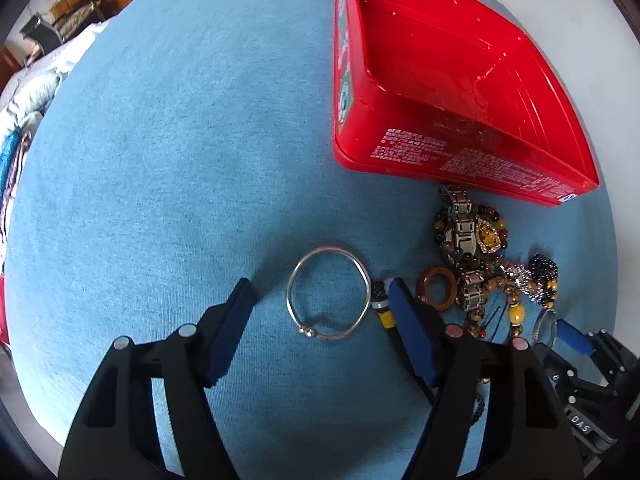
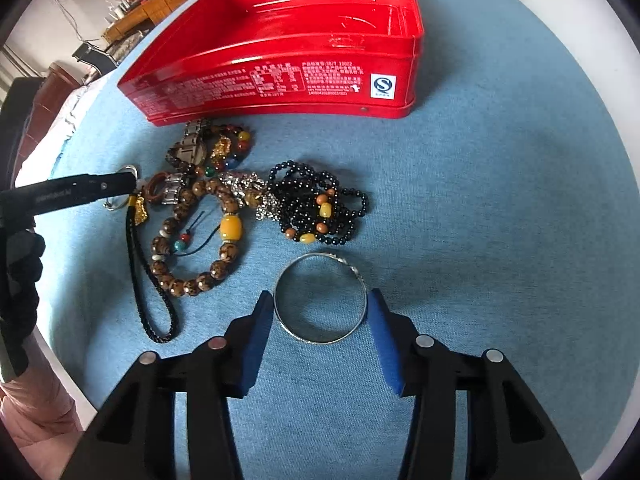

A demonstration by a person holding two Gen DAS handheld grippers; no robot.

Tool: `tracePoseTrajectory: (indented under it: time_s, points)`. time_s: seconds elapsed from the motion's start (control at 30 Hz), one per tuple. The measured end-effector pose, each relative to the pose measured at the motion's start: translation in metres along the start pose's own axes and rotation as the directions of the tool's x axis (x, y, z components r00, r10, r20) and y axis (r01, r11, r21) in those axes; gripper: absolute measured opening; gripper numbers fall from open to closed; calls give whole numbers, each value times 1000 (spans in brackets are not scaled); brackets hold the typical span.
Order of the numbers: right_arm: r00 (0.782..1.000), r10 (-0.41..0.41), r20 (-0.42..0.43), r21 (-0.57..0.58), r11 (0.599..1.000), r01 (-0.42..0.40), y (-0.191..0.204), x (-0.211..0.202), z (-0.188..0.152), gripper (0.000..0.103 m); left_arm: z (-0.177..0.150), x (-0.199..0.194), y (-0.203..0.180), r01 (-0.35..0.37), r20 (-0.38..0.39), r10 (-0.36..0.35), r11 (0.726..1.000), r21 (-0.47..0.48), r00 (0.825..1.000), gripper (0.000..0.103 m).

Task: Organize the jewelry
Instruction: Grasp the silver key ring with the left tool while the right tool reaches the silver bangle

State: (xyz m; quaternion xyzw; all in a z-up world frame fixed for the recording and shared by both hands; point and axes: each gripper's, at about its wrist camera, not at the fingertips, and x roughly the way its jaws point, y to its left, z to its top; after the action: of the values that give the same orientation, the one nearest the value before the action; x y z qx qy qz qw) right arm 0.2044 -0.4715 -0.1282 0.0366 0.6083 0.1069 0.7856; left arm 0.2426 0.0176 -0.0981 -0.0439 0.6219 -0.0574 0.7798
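A thin silver bangle [image 1: 328, 292] with a small bead clasp lies flat on the blue cloth. My left gripper [image 1: 320, 286] points down over it, open, with a pad on each side and a gap at the left. A wider silver bangle [image 2: 320, 296] lies between the blue pads of my right gripper [image 2: 320, 300], which touch both its sides. The open red tin [image 1: 420, 148] [image 2: 240, 88] stands empty behind. A heap of beaded bracelets [image 1: 472, 248] [image 2: 200, 240] and a black bead necklace [image 2: 316, 200] lies in front of the tin.
The blue cloth [image 2: 480, 200] covers a white table. A black finger of the left gripper [image 2: 100, 186] reaches in from the left in the right wrist view, near a gloved hand [image 2: 20, 280] and pink sleeve [image 2: 36, 412]. Wooden furniture stands far behind.
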Motion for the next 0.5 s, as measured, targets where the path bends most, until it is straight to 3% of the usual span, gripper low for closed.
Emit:
tracePoseTrajectory:
  time_s: [0.17, 0.4, 0.5]
  points:
    - [1000, 1, 1, 3, 1000, -1, 1, -2, 0, 49, -5, -5, 4, 9, 6, -9, 1000, -13, 1000, 78]
    - [1000, 7, 3, 6, 1000, -7, -5, -2, 1, 50, 2, -7, 5, -27, 51, 30, 998, -48, 998, 78]
    - [1000, 5, 4, 4, 1000, -5, -5, -1, 0, 50, 9, -4, 10, -73, 34, 75, 996, -56, 997, 71]
